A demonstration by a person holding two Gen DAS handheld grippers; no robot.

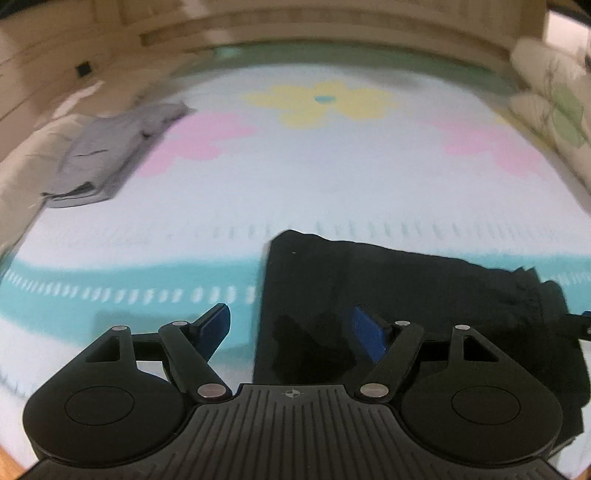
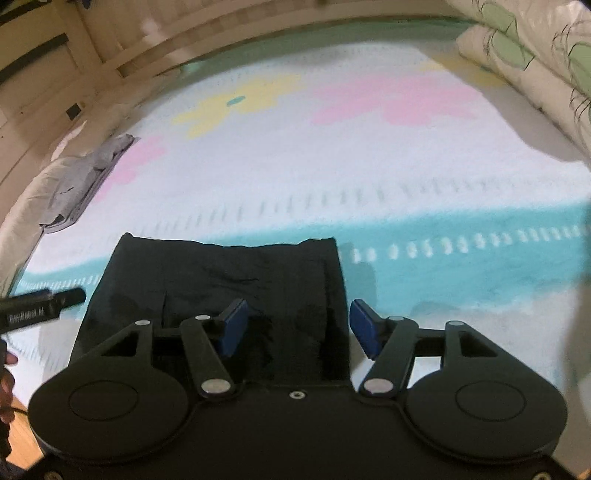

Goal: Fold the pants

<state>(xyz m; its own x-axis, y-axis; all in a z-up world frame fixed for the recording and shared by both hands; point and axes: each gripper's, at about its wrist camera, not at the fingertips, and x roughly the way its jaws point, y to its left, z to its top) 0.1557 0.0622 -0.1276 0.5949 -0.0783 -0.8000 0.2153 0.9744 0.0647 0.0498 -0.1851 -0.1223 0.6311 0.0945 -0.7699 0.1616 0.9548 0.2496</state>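
The black pants lie folded into a compact rectangle on the flowered bed cover; they also show in the right wrist view. My left gripper is open and empty, its jaws straddling the pants' left edge, just above it. My right gripper is open and empty over the pants' near right edge. The left gripper's body shows at the left of the right wrist view.
A folded grey garment lies at the cover's far left edge, seen also in the right wrist view. A rolled leaf-print quilt lies along the right. A wooden headboard wall stands behind.
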